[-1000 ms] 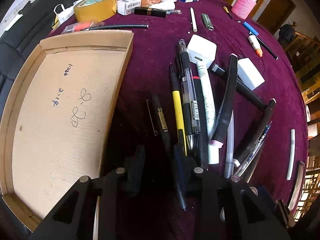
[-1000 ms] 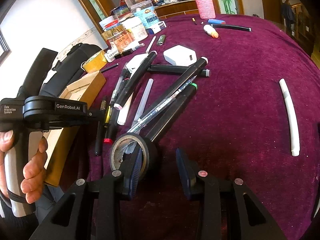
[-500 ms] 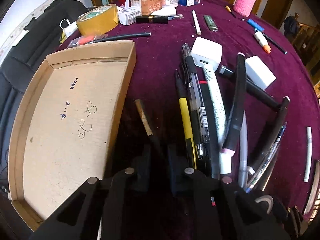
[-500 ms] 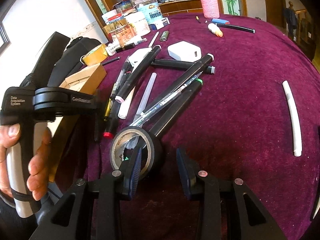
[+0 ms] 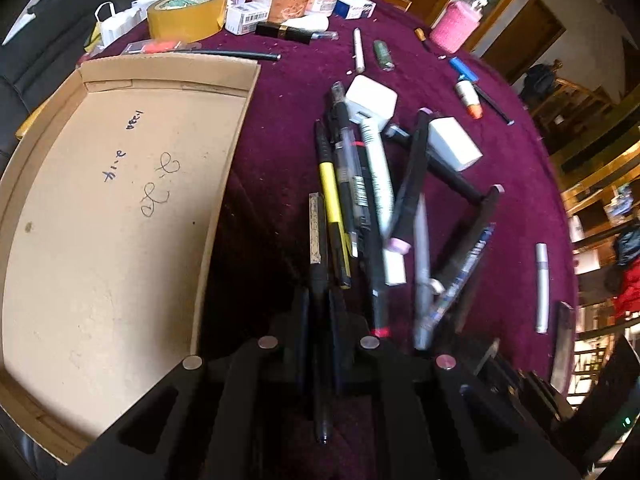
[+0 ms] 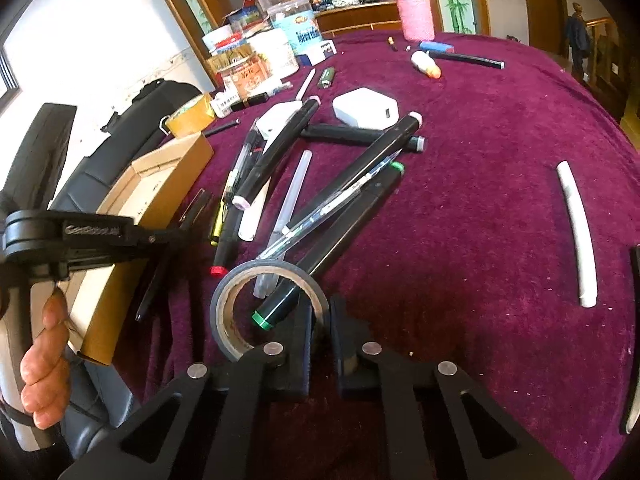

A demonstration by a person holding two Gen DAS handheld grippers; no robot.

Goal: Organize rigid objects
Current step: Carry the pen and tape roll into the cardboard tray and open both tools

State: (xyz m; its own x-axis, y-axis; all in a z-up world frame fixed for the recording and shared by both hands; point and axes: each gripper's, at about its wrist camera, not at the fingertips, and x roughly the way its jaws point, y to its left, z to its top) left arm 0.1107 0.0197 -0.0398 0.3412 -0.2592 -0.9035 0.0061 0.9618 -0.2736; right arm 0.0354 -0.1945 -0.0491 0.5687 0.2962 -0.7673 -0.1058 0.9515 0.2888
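Observation:
My left gripper (image 5: 319, 308) is shut on a black pen with a gold clip (image 5: 316, 232), held just off the purple cloth beside the pile of pens and markers (image 5: 372, 184). To its left lies the shallow cardboard tray (image 5: 120, 220), with only scribbles on its floor. My right gripper (image 6: 319, 320) is shut on the wall of a black tape roll (image 6: 222, 312), which stands tilted with a green-capped marker (image 6: 332, 248) poking through it. In the right wrist view the left gripper (image 6: 182, 234) hangs with the pen (image 6: 154, 284) next to the tray (image 6: 160, 184).
A yellow tape roll (image 5: 186, 14), jars and boxes (image 6: 280, 52) crowd the table's far edge. Two white chargers (image 5: 370, 100) (image 5: 454, 142) lie among the pens. A white stick (image 6: 578, 232) lies at the right. A black bag (image 6: 120, 128) sits behind the tray.
The left jaws closed on the black pen and lifted it slightly. The right jaws closed on the tape roll's wall, and the roll tipped up around the green-capped marker.

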